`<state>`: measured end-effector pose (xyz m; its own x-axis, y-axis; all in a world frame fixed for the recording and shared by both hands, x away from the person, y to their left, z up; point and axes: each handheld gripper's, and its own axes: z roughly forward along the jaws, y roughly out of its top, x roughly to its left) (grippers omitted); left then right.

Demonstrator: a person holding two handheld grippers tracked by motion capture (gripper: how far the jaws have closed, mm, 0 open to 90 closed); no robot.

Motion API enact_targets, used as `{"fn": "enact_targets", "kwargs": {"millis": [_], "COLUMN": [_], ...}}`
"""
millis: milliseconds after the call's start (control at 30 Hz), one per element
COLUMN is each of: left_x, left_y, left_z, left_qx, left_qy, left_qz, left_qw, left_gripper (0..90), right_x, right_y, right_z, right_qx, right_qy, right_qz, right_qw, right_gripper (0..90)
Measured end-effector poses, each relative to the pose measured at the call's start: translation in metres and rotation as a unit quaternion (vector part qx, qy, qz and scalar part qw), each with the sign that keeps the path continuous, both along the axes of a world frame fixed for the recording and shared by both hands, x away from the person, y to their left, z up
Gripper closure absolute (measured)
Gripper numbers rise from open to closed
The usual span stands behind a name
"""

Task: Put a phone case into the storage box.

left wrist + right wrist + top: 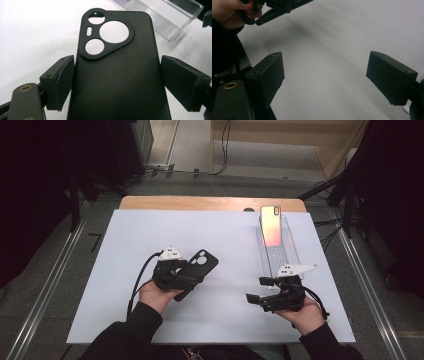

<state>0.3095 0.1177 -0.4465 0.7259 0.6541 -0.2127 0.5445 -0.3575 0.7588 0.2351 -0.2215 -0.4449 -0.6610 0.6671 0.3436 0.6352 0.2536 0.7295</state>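
In the high view a white counter (125,285) fills the middle of the frame, with the person's forearms entering from the bottom edge. The left tool (187,277), left of centre, has a black phone case (197,270) between its jaws; the case angles up and to the right from the left hand (157,296). In the left gripper view the case (117,82) rises from the bottom centre with its camera cut-outs toward the top; one jaw pad touches its left edge, while a thin gap shows at the right pad, so whether the grip is firm cannot be told. The right tool (256,290) sits at the lower right of the high view, held by the right hand (305,316), its jaws pointing left. In the right gripper view its jaws (325,75) stand wide apart over bare white surface. A clear plastic stand (282,255) sits in the upper right part of the counter, and a phone (270,226) with a glowing pinkish-orange screen leans on it. The stand's end (172,17) shows at the upper right of the left gripper view
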Motion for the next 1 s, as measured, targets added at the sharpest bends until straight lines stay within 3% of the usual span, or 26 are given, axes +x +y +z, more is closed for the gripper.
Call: {"fn": "enact_targets", "kwargs": {"millis": [133,300,400,1000], "left_x": [-0.004,-0.008,-0.011,-0.033], "left_y": [-0.005,-0.006,-0.009,-0.027], "left_z": [-0.001,-0.001,-0.004,-0.016], "left_qx": [0.002,-0.025,-0.029,-0.051], "left_qy": [-0.01,-0.016,-0.021,-0.082], "left_qz": [0.016,0.034,0.041,0.081], "left_qw": [0.9998,0.999,0.9985,0.9921], "left_gripper": [15.1,15.1,15.1,15.1], "right_x": [0.003,0.007,0.01,0.024], "right_y": [0.005,0.008,0.008,0.021], "right_z": [0.002,0.005,0.007,0.018], "right_qx": [0.001,0.01,0.025,0.055], "right_qy": [0.009,0.019,0.025,0.044], "right_qz": [-0.013,-0.025,-0.03,-0.064], "right_qw": [0.9999,0.9994,0.9989,0.9955], "right_gripper": [13.2,16.0,18.8,21.2]}}
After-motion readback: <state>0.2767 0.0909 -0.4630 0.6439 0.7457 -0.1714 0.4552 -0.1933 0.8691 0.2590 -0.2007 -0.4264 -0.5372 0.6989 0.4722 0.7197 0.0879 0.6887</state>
